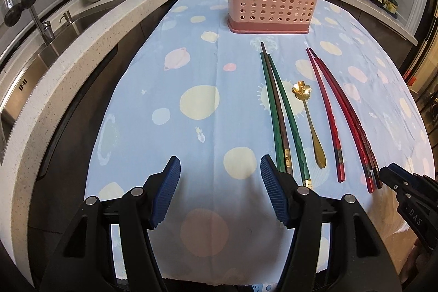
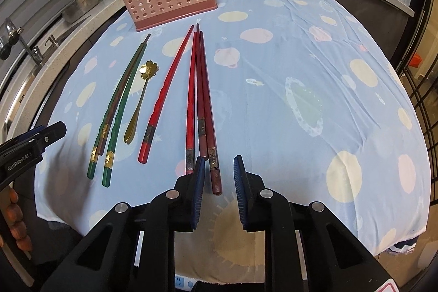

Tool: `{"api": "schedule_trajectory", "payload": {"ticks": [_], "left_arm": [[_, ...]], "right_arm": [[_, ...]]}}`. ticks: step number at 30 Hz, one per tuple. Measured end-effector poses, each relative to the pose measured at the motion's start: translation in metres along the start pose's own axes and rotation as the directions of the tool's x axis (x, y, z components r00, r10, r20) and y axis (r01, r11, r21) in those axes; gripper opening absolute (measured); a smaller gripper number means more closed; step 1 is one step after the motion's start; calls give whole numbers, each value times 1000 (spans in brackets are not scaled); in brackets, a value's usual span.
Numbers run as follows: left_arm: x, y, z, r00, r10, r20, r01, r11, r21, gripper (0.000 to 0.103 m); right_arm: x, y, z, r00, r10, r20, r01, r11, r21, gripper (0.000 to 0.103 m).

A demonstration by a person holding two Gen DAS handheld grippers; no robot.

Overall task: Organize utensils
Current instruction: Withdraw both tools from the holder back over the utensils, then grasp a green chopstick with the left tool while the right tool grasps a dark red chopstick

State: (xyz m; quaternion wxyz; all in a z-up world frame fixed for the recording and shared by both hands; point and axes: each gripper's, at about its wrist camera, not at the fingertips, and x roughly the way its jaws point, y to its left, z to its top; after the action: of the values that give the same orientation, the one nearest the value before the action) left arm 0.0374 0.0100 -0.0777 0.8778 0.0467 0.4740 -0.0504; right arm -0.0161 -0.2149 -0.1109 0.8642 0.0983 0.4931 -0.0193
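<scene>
Red chopsticks (image 2: 201,100) lie with their ends at the right gripper (image 2: 219,171), one end between its parted, untouching pads. Left gripper (image 1: 220,173) gapes empty; green chopsticks (image 1: 276,111) just right.

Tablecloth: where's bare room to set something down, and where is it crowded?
Free: the left half of the tablecloth, between the counter and the green chopsticks; also the wide stretch right of the red chopsticks. Crowded: the strip in front of the pink holder, where both chopstick sets and the gold spoon lie close together.
</scene>
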Motion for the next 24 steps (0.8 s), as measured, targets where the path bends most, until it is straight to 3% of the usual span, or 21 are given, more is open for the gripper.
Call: {"api": "schedule_trajectory", "payload": {"ticks": [24], "left_arm": [[14, -6, -9, 997, -45, -55, 45, 999, 7, 58]], "right_arm": [[11, 1, 0, 1000, -23, -9, 22, 999, -24, 7]]}}
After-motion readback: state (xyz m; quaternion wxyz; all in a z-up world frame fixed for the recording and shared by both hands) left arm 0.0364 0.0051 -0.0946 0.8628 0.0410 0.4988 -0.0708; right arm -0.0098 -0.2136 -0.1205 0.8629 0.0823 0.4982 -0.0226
